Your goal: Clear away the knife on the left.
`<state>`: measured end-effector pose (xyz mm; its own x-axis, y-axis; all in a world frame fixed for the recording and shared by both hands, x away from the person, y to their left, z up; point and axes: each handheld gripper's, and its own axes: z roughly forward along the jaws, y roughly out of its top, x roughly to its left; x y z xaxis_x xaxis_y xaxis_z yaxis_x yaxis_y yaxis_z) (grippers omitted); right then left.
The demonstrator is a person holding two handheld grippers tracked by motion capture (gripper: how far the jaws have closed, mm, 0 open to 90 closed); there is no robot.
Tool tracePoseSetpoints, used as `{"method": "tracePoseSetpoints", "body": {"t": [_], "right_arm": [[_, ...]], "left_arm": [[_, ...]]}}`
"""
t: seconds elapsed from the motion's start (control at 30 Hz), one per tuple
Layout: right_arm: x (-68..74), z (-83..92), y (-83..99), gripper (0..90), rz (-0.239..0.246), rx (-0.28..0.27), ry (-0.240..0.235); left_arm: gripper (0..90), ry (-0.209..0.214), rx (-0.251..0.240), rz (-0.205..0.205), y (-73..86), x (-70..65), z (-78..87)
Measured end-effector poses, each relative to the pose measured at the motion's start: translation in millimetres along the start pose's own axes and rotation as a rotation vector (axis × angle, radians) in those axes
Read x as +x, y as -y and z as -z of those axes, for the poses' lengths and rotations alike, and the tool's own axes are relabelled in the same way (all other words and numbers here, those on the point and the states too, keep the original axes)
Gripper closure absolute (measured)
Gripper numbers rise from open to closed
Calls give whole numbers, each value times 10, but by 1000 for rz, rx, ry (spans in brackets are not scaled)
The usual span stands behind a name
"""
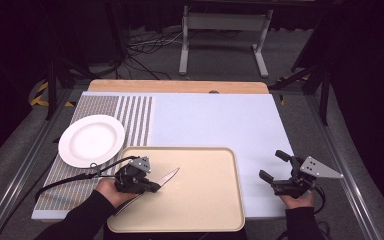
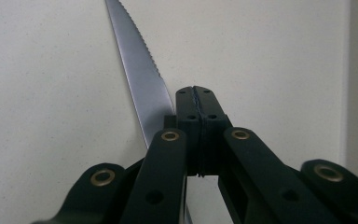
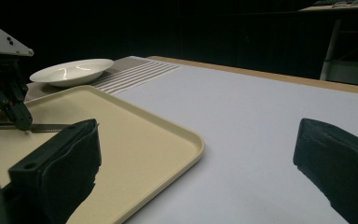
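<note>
A serrated table knife [image 1: 168, 175] lies flat and slantwise on the left part of a beige tray [image 1: 205, 195]. My left gripper [image 1: 154, 187] is down on the tray over the middle of the knife, jaws shut pad to pad. In the left gripper view the blade [image 2: 137, 65] runs out from beneath the left finger [image 2: 168, 154], and nothing sits between the pads of my left gripper [image 2: 196, 91]. My right gripper [image 1: 272, 165] rests open and empty on the white sheet right of the tray. In its own view my right gripper [image 3: 198, 123] faces the tray [image 3: 168, 135], the knife [image 3: 46, 127] and the left gripper [image 3: 21, 122].
A white plate [image 1: 91, 140] sits on a striped mat [image 1: 135, 115] left of the tray, also seen as the plate [image 3: 72, 71] from the right gripper. The white sheet [image 1: 215, 120] covers the wooden table beyond and right of the tray. Cables and a stand are on the floor behind.
</note>
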<state>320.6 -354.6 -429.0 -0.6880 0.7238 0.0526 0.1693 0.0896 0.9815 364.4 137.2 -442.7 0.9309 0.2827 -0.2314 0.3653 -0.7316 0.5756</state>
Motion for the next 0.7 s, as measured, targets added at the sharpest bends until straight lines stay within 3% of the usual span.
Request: {"method": "tracePoseSetpoints", "body": {"t": [0.47,0.6,0.7], "right_arm": [[-3,-7,7,15,-6,1,-5],[-4,-8,9,15,-6,2,-5],[-4,-7,8,15,-6,2,-5]], "left_arm": [[900,-33,15,-13,6,-6,-46],[900,-64,23,0,-9,-3,-39],[900,-100,38,-23,-39,-18,-41]]}}
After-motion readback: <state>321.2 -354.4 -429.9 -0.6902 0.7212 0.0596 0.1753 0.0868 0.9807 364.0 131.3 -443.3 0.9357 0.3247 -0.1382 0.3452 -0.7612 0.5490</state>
